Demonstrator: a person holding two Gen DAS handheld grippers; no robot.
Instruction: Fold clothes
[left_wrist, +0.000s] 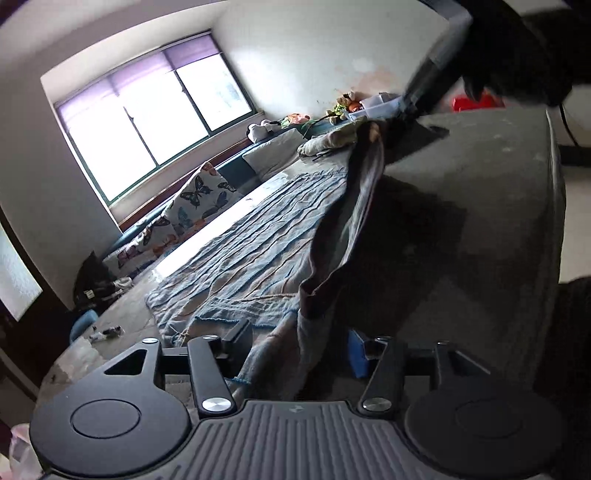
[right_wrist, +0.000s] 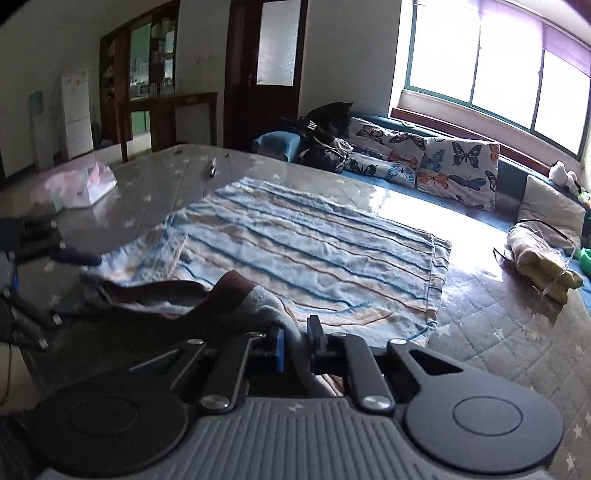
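Across the quilted, star-printed table (right_wrist: 509, 332) lies one striped towel (right_wrist: 306, 254), spread flat, its crinkled weave banded in pale blue, tan and darker blue. One garment (left_wrist: 343, 229) is being worked: a soft grey knit with a dark maroon band along its edge, stretched in a long drooping strip between the two tools.

From the left wrist view, the left gripper (left_wrist: 301, 345) sits at six o'clock with its black fingers set fairly wide apart; the grey cloth runs down between them, and a blue pad shows on the inside of the finger at the right. Whether the fingers actually pinch the cloth I cannot tell. The garment climbs from there toward one o'clock, where the other tool shows as a dark blurred bar.

From the right wrist view, the right gripper (right_wrist: 295, 341) has its two fingers drawn close and clamped on a bunched fold of the garment (right_wrist: 258, 299), blue pad on one side, black finger on the other. The maroon band curls up just above the fingertips and trails off toward nine o'clock, over the towel's near edge.

At two o'clock in that view, two butterfly-print cushions (right_wrist: 458, 170) lean along a blue bench under one wide window (right_wrist: 495, 66). One folded beige bundle (right_wrist: 535, 258) rests at three o'clock.
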